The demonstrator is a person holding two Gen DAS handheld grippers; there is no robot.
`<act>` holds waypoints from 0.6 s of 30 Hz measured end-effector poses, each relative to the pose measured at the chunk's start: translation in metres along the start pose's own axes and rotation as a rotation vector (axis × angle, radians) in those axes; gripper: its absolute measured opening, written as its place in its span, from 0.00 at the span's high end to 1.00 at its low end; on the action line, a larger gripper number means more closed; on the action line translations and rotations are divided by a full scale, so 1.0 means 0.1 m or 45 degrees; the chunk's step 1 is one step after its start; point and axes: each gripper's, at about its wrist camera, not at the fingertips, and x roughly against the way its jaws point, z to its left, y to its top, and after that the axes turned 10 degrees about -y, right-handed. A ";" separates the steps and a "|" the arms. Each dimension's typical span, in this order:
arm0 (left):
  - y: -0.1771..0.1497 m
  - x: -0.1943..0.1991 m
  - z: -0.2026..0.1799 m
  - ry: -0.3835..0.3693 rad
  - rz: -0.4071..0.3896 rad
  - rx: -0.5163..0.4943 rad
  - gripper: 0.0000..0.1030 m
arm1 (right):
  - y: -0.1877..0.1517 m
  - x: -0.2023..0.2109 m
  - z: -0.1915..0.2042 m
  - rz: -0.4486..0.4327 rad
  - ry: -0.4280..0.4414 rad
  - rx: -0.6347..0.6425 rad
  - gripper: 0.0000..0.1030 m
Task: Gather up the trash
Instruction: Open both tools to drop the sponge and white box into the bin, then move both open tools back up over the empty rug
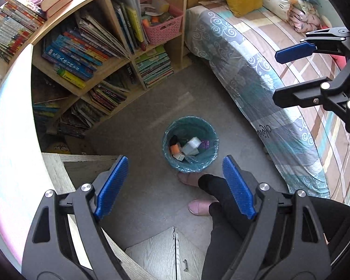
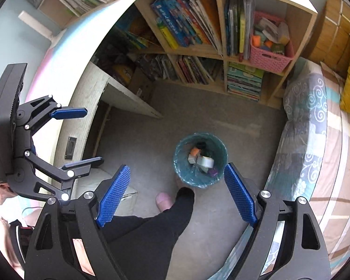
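Trash [image 1: 189, 148] is seen inside a round bin [image 1: 169, 156] lined with a teal bag, standing on the grey floor [image 1: 151, 107] between the bed [image 1: 256, 74] and the corner of the desk [image 1: 56, 170]. The contents include an orange piece, a white box and a roll of clear tape [image 2: 206, 162]. The bin is located just beyond a pink slipper [image 2: 163, 200] worn by the person.

The left gripper [image 1: 175, 184] is held above the floor, pointing steeply down, with its jaws set wide apart and nothing between the blue pads. The right gripper [image 2: 177, 191] is held likewise, jaws wide apart and empty. A bookshelf [image 2: 221, 53] with a pink basket [image 2: 268, 58] is visible beyond the bin, well apart from it.
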 end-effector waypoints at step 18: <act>-0.50 0.40 0.51 0.077 -0.082 0.294 0.18 | 0.44 -0.07 0.80 -0.009 0.054 0.376 0.15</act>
